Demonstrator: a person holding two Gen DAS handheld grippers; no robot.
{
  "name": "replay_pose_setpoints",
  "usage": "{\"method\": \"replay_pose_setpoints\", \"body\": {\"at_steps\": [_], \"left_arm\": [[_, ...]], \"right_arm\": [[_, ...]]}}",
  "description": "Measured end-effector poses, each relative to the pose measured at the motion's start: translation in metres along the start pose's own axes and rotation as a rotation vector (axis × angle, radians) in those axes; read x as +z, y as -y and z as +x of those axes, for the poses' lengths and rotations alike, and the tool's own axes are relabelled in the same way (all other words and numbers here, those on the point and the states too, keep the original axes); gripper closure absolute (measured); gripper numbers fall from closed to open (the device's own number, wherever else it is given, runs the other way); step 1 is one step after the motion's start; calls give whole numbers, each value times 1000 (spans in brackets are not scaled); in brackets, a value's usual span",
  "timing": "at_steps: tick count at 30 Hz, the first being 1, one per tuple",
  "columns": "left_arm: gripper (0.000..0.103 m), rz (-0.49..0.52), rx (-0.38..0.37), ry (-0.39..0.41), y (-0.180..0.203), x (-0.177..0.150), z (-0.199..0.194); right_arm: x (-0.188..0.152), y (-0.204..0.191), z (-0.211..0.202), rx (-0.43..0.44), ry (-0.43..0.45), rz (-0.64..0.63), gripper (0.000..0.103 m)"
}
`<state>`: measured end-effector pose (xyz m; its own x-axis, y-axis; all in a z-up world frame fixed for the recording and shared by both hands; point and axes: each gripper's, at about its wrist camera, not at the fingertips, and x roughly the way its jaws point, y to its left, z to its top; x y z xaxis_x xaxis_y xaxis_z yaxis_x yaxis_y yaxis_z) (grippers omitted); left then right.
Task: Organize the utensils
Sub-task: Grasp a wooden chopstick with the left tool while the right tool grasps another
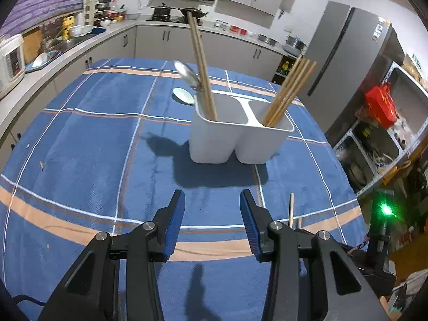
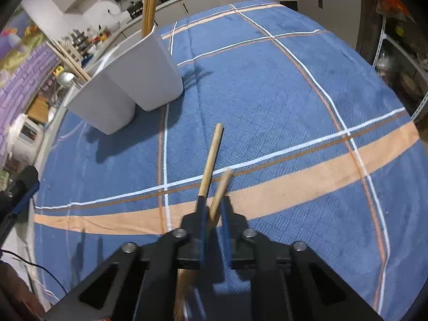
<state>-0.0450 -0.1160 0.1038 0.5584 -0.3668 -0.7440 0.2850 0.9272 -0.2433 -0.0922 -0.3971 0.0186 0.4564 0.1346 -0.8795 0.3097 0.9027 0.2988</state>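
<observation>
Right wrist: tongs [image 2: 213, 208] around round wooden chopsticks [image 2: 211, 160].

— What did we see beyond the table?
— A blue plaid tablecloth [image 1: 88, 144] covered it, and a grey refrigerator [image 1: 345, 53] stood at the far right.
— And on the counter?
— We saw a white rice cooker [image 1: 10, 61] at the left, pots on the stove [image 1: 163, 16], and a red bag [image 1: 381, 105] on the shelving.
</observation>
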Motion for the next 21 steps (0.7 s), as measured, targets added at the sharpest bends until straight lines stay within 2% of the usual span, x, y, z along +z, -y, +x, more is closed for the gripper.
{"method": "replay_pose_setpoints", "body": {"at_steps": [3,8,15,18,21], "left_arm": [[62,25,-13,-26,8,3,10],[62,75,-64,-108,33,6,43],[62,245,-108,-192,102,2,96],[62,352,-86,-203,131,-8,114],[62,403,-74,-222,145,-16,129]], "right_arm": [[-1,8,-7,-79,5,-47,97],[-2,35,-18,-156,5,-56,97],[-8,58,-25,-155,12,-7,97],[-10,62,-28,-161,15,0,97],[-10,66,-30,-160,18,9,96]]}}
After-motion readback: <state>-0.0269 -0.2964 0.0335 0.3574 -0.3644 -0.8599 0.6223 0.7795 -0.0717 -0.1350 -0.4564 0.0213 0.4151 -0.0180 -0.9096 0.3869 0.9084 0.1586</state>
